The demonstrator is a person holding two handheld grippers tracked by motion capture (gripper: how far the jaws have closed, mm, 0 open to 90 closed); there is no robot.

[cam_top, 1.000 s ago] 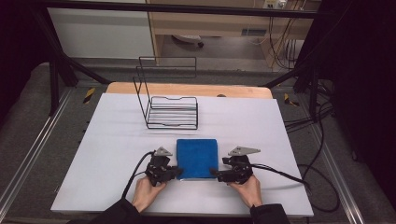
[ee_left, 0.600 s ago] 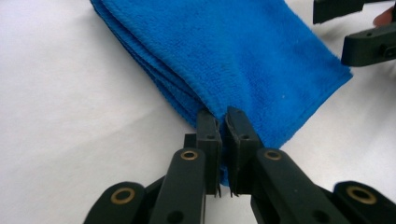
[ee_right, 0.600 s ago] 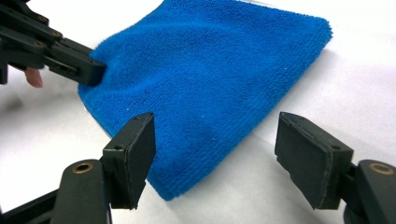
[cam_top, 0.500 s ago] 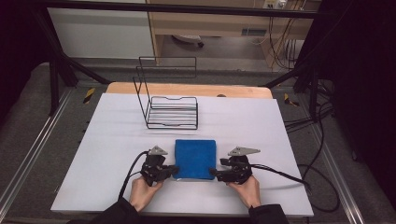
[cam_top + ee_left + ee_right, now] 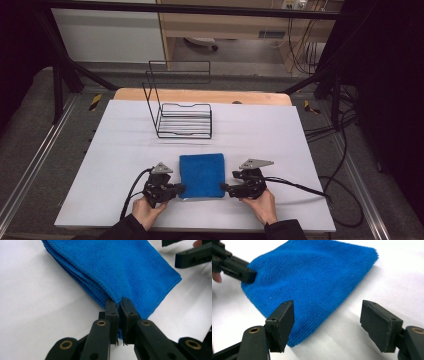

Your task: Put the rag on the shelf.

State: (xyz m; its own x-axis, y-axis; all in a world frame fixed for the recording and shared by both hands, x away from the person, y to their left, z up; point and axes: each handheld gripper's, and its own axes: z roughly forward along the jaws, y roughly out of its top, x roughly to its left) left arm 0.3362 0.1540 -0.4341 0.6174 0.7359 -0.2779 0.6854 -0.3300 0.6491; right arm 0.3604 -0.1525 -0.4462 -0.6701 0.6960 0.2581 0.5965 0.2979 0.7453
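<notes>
A folded blue towel (image 5: 202, 174) lies flat near the front edge of the white table (image 5: 110, 150). My left gripper (image 5: 178, 190) is shut on the towel's near left corner; in the left gripper view its jaws pinch the top layer of the blue towel (image 5: 120, 272) at the corner (image 5: 119, 305). My right gripper (image 5: 224, 188) sits at the towel's near right corner with its jaws wide apart. In the right gripper view the blue towel (image 5: 312, 277) corner lies between the spread jaws, and the gripper (image 5: 327, 320) holds nothing.
A black wire rack (image 5: 181, 114) stands on the table behind the towel, toward the back. Cables (image 5: 300, 185) trail from the right gripper across the table's right side. A wooden edge (image 5: 200, 95) runs along the back.
Both hands have stayed near the towel's front corners. The grippers have shifted only slightly, and the towel lies as before.
</notes>
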